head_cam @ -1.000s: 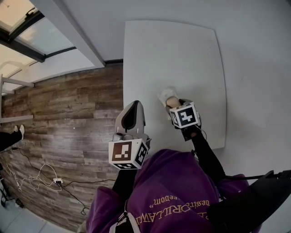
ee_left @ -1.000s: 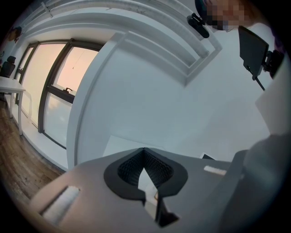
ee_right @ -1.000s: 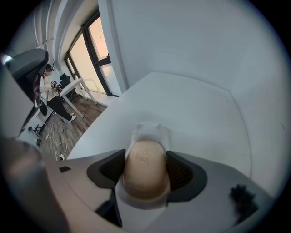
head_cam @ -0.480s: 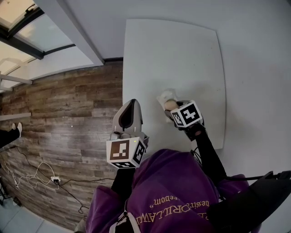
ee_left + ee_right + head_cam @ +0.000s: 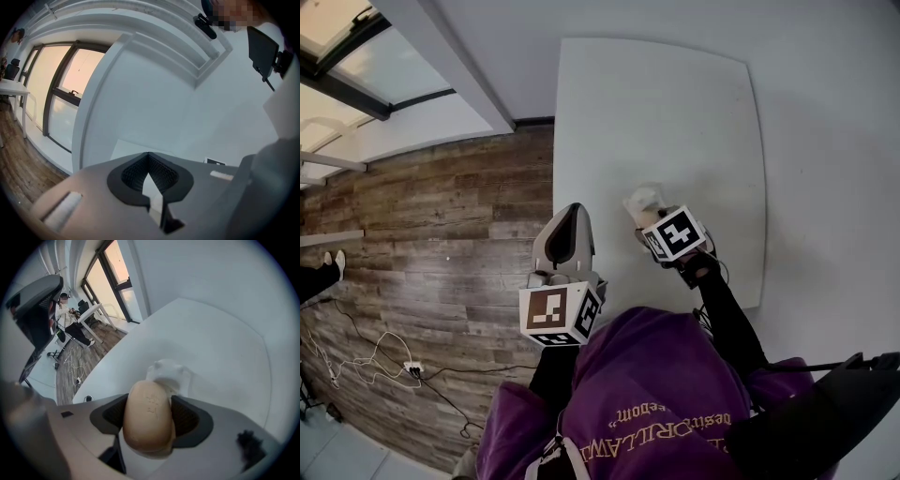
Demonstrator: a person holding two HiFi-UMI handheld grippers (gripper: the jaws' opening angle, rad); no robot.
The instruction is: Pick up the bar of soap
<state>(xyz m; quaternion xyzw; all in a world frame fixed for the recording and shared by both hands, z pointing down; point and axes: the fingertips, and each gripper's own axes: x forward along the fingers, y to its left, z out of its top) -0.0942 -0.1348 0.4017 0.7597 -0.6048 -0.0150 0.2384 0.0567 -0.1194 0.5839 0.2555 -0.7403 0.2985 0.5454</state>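
Quick update from my end of the feed. The white table (image 5: 675, 112) fills the far right of the head view, and the wood floor (image 5: 441, 225) runs down the left with a cable (image 5: 384, 361) lying on it near the bottom. My operator's purple hoodie (image 5: 647, 394) takes up the near edge.

The left gripper (image 5: 569, 217) hangs over the floor just left of the table's near left corner. Its jaws are pressed together with nothing in them. It sits pretty much where it was half a second ago. Compared with a full second back, it has drifted a touch to the left.

The right gripper (image 5: 148, 423) is over the near part of the table and is clamped on the bar of soap (image 5: 146, 406). The tan bar stands up between the two dark pads. In the head view its marker cube has nudged slightly left and farther since the last frame. It now covers more of the soap than before, so only a sliver of tan shows there.

The small white soap dish (image 5: 169, 373) sits on the table just past the soap's far end. It hasn't moved. I can't tell whether the bar is touching it or already clear of it.
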